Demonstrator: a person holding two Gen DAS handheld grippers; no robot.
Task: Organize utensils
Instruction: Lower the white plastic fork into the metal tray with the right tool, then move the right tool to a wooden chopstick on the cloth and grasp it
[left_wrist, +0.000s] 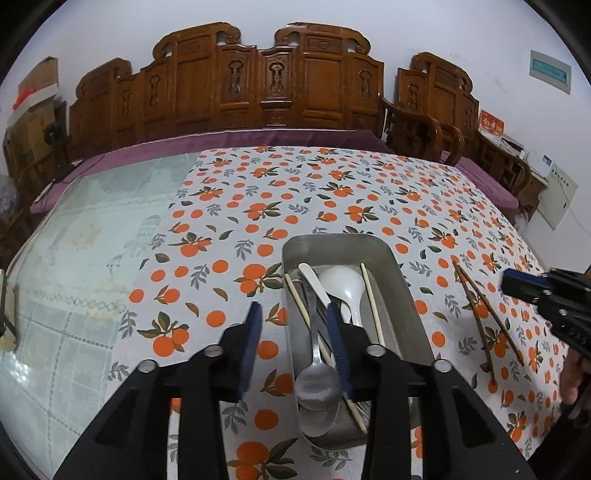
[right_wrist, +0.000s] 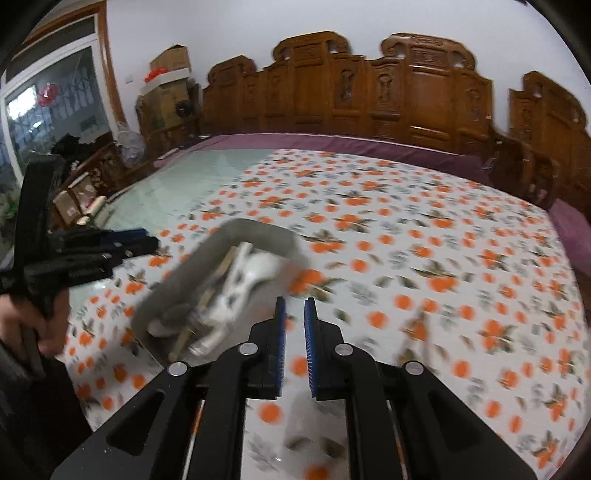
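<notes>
A metal tray (left_wrist: 402, 280) sits on the orange-print cloth, with a metal spoon (left_wrist: 317, 384), a white ceramic spoon (left_wrist: 341, 284) and pale chopsticks (left_wrist: 371, 299) lying in it. My left gripper (left_wrist: 293, 317) is open and straddles the tray's left wall, with nothing pressed between its pads. A pair of dark brown chopsticks (left_wrist: 480, 317) lies on the cloth to the right of the tray. My right gripper (right_wrist: 294, 306) hovers over bare cloth between the blurred tray (right_wrist: 258, 229) and the dark chopsticks (right_wrist: 417, 325). Its jaws stand slightly apart and hold nothing.
The cloth (left_wrist: 295, 192) covers the right part of a glass-topped table (left_wrist: 74, 258). A carved wooden bench (left_wrist: 258, 85) with a purple cushion runs behind the table's far edge. A hand (right_wrist: 22, 317) holds the left gripper's handle at the left.
</notes>
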